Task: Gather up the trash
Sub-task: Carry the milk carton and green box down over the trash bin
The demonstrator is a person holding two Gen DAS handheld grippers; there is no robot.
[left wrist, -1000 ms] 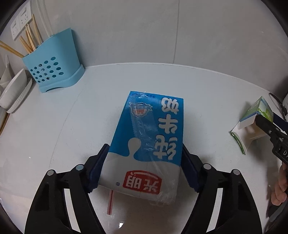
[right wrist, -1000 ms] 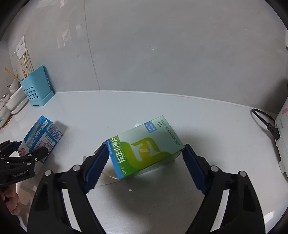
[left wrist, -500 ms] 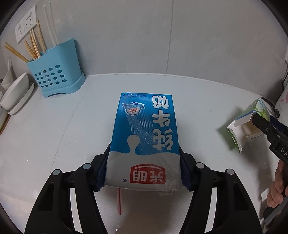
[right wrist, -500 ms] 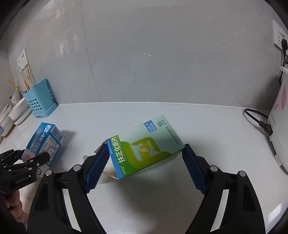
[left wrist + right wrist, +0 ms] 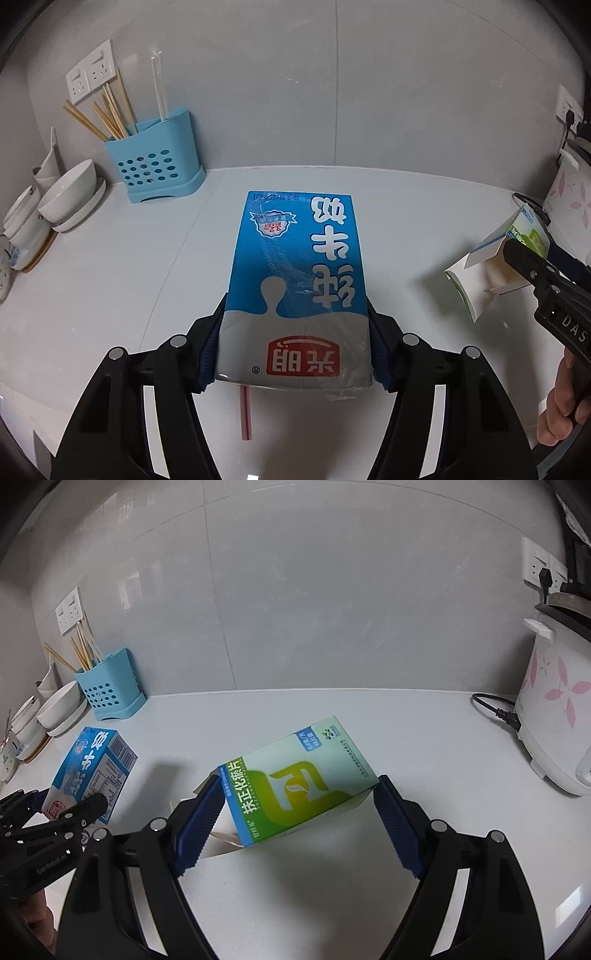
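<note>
Left wrist view, left tool (image 5: 293, 350) clamped on milk carton (image 5: 295, 280) (lifted), right tool (image 5: 295, 819) clamped on green box (image 5: 295, 782).

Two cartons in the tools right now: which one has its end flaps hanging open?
The green box in the right tool: its flaps hang loose. The blue milk carton looks sealed, a straw under it.

The white worktop (image 5: 424, 746) lay open mid-span, hemmed by a perforated blue plastic utensil holder (image 5: 110, 694) left and a flowered white rice cooker (image 5: 554, 716) right.
</note>
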